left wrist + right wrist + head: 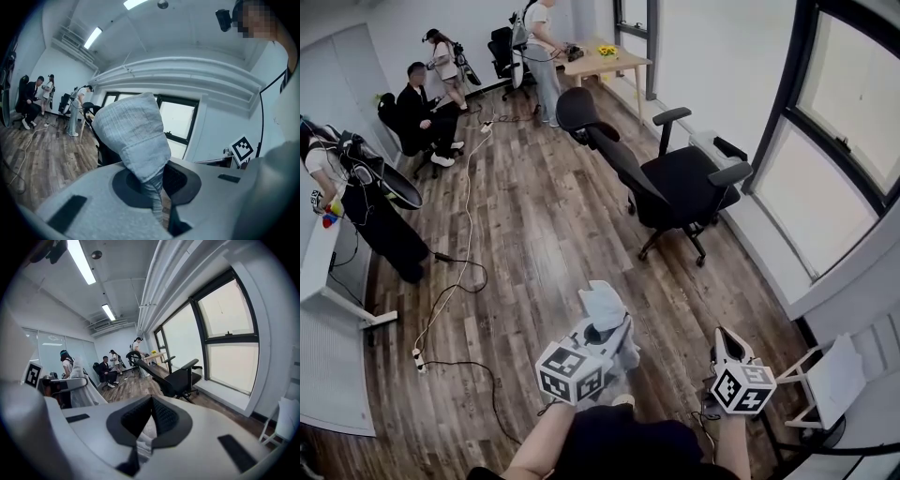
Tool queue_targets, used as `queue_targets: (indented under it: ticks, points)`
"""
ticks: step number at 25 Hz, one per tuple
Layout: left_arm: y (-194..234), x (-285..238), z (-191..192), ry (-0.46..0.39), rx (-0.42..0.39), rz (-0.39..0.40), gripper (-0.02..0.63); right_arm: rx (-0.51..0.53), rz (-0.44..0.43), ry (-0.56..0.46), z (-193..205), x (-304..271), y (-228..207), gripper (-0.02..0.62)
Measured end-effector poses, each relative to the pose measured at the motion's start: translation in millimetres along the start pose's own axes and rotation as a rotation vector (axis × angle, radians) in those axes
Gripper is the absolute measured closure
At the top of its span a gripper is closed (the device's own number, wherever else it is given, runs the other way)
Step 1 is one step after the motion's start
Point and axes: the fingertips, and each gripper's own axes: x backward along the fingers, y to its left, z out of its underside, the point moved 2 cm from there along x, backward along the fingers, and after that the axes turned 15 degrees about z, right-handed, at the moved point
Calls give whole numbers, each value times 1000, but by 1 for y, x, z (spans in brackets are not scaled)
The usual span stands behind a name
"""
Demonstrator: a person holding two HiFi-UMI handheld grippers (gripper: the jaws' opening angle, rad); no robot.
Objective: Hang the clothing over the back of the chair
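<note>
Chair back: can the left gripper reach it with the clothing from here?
Probably not yet. The left gripper, shut on the clothing, is well short of the chair back; only bare floor lies between.

The clothing [133, 136] is pale grey-blue with a fine ribbed weave, and its folded band looks a little lighter. My left gripper [158, 197] and my right gripper [149, 420] have light grey bodies and black, finely dotted pads [164, 416]. Each carries a white cube [572, 372] with black square markers. The chair [675, 183] is black all over. The floor [525, 234] is brown wood in long planks with greyish streaks. The far table [623, 64] is light wood. There is something yellow [607, 50] on it, maybe flowers, too small to tell. The window frames [787, 103] are dark.
</note>
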Motion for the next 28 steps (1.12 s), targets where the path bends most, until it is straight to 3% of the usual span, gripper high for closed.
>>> queue_targets:
  ticks: [9,20,28]
  points:
    - [16,-2,-1,13,6,8,586,-34,-2,0,-2,-9,10,594]
    - [41,13,10,13,45,-47,586,-37,-24,48,10,-31,24,594]
    - [73,-35,-11,4,41,-43,586,-28,-24,45,-22,-78,8,594]
